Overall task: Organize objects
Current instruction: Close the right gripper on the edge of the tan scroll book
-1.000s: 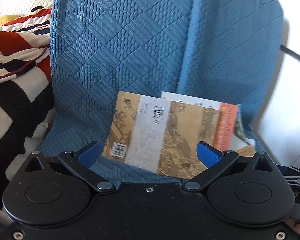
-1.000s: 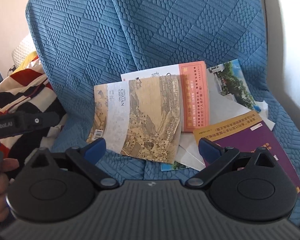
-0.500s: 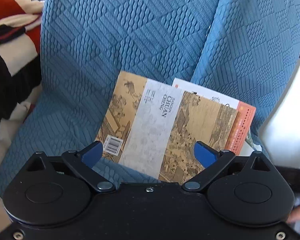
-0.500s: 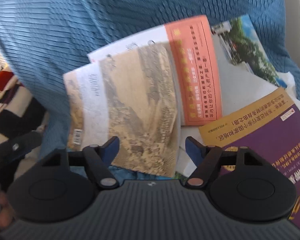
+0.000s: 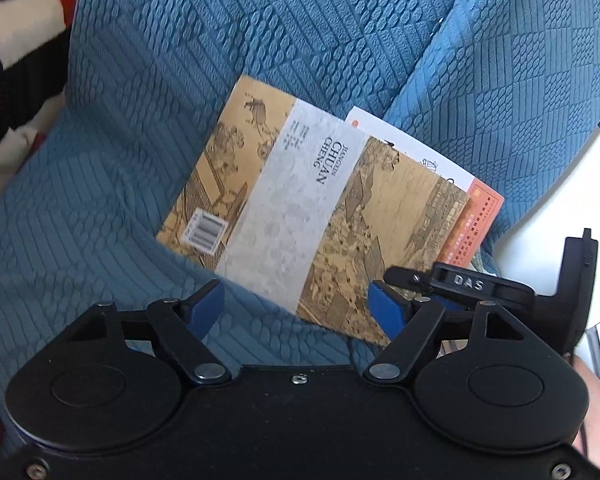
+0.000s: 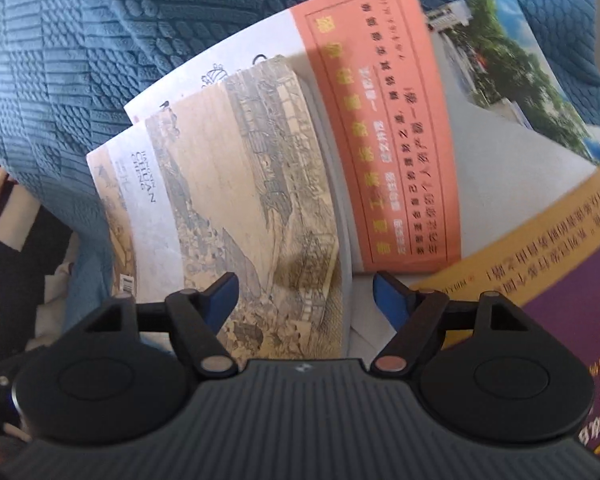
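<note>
Right wrist view puts the painted book [image 6: 260, 208] dead ahead of the right gripper [image 6: 304, 292], long axis running away from it, its near edge between jaws that stand apart. The left gripper [image 5: 296, 304], just narrowing yet unclamped, faces its corner. Underlying papers [image 6: 512, 176] are half hidden.

A seat covered in blue quilted fabric [image 6: 68, 52] carries a loose pile of books. A tan painted-landscape book [image 6: 260, 208] lies at left, overlapping an orange-banded white book [image 6: 380, 128]; a purple and yellow book [image 6: 572, 280] lies near right.
</note>
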Motion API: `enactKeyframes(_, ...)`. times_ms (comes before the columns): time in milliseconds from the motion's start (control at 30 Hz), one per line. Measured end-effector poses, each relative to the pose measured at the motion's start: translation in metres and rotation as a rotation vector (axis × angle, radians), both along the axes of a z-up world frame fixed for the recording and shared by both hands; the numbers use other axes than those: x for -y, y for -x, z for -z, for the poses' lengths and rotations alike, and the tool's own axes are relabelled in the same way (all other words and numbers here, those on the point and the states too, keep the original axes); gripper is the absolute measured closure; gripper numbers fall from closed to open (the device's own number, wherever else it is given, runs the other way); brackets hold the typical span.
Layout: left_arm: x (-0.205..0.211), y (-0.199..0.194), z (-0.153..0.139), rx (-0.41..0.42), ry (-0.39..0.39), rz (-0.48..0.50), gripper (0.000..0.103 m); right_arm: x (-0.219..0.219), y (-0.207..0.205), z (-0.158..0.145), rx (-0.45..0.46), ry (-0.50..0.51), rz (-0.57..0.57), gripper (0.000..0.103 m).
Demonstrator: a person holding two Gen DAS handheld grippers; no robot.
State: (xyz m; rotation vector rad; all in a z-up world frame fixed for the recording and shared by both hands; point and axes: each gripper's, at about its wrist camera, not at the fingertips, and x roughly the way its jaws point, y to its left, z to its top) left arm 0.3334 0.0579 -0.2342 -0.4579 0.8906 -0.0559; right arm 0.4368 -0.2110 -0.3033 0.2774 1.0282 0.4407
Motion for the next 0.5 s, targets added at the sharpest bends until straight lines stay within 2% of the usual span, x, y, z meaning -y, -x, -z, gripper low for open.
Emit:
enactKeyframes(100,-0.002,0.006,-0.002,0.005,-0.008,0.009,0.026,-0.006,0.002,0.001,0.022,0.014,-0.033,0.016)
enactKeyframes(167,-0.005,0.008,-0.001,-0.009,0.006,-0.004,0.026,-0.010,0.003,0.002,0.029,0.023,-0.045,0.016)
enactKeyframes(200,-0.007,0.008,0.000,-0.018,0.021,-0.013,0.026,-0.011,0.003,0.002,0.030,0.016,-0.055,0.022)
enactKeyframes(267,-0.014,0.009,0.003,-0.034,0.060,-0.031,0.026,-0.013,0.001,0.001,0.014,-0.003,-0.047,0.024)
enactKeyframes(367,-0.021,0.009,0.007,-0.049,0.108,-0.050,0.024,-0.011,-0.001,-0.001,-0.020,-0.005,-0.024,0.034)
enactKeyframes(400,-0.022,0.009,0.007,-0.051,0.112,-0.047,0.020,-0.010,-0.001,-0.001,-0.021,-0.001,-0.017,0.039)
enactKeyframes(500,-0.022,0.010,0.009,-0.061,0.092,-0.060,0.019,-0.012,0.001,-0.001,-0.005,0.040,-0.021,0.051)
